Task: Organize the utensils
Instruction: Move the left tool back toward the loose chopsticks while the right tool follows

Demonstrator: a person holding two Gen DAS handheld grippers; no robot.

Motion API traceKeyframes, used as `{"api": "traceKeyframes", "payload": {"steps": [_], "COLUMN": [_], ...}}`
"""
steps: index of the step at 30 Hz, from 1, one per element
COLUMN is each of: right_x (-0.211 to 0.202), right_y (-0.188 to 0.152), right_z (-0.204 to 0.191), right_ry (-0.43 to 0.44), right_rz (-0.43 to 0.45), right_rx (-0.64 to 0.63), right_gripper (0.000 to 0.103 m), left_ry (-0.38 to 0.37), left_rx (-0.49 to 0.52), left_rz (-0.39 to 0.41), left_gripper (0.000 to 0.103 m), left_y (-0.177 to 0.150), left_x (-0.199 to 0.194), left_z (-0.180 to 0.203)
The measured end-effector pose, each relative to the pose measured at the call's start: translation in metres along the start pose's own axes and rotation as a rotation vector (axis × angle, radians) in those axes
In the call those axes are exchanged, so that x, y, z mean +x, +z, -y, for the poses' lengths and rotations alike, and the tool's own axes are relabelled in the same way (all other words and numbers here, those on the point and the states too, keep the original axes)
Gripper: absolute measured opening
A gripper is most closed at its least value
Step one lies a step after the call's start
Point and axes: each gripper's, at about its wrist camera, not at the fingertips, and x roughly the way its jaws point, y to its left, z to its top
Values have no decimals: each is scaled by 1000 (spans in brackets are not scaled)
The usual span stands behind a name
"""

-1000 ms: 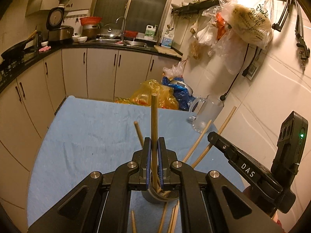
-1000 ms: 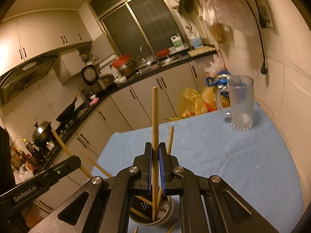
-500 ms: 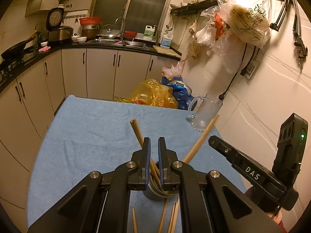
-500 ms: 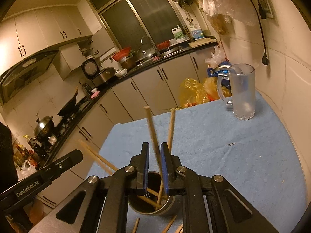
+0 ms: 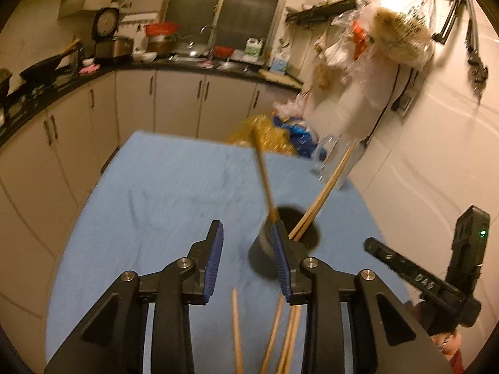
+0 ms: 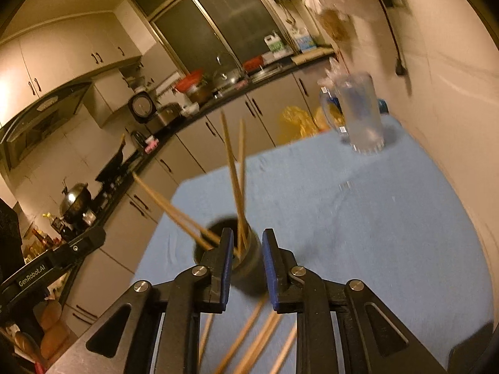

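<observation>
**A:** Where are the chopsticks?

**B:** Several stand slanted in the dark metal holder (image 5: 265,249), which sits on the blue cloth (image 5: 162,193) covering the counter. In the left wrist view one chopstick (image 5: 264,177) leans away from the camera out of the holder, and a pair (image 5: 324,193) tilts toward the glass mug (image 6: 361,115). More loose chopsticks (image 5: 237,333) lie flat on the cloth, nearer the camera than the holder.

**A:** And the tongs?

**B:** The left tongs (image 5: 248,260) are parted, their blue pads wide of each other and holding nothing; they have just been opening. The holder shows beside their right-hand finger. The right tongs (image 6: 248,269) are also apart and have just been opening, with the holder seen through the gap between the pads. The pads press on nothing.

**A:** Anything else near the holder?

**B:** The glass mug stands on the far corner of the cloth, well beyond the holder, by the tiled wall. Yellow and blue plastic bags (image 5: 274,140) sit past the cloth's far edge. Both views are blurred.
</observation>
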Motion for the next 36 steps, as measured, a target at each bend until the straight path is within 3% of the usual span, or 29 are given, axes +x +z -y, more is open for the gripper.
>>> {"api": "traceKeyframes", "payload": {"steps": [6, 13, 26, 29, 36], "right_x": [5, 19, 48, 46, 24], "right_y": [-48, -87, -118, -120, -112], "right_z": [21, 34, -2, -2, 27], "right_ry": [-24, -63, -189, -198, -222], "right_rz": [-94, -207, -313, -330, -371], "right_rx": [36, 50, -162, -210, -228], "right_gripper": [21, 21, 22, 14, 12], "left_ry": [89, 88, 67, 58, 44], "left_rx": [1, -68, -52, -38, 3], "left_rz": [-110, -213, -244, -262, -350], "left_gripper": [32, 32, 32, 36, 37], "left_y": [-72, -123, -125, -123, -121], "left_x": [23, 37, 34, 38, 60], "left_z": [-25, -54, -53, -46, -24]}}
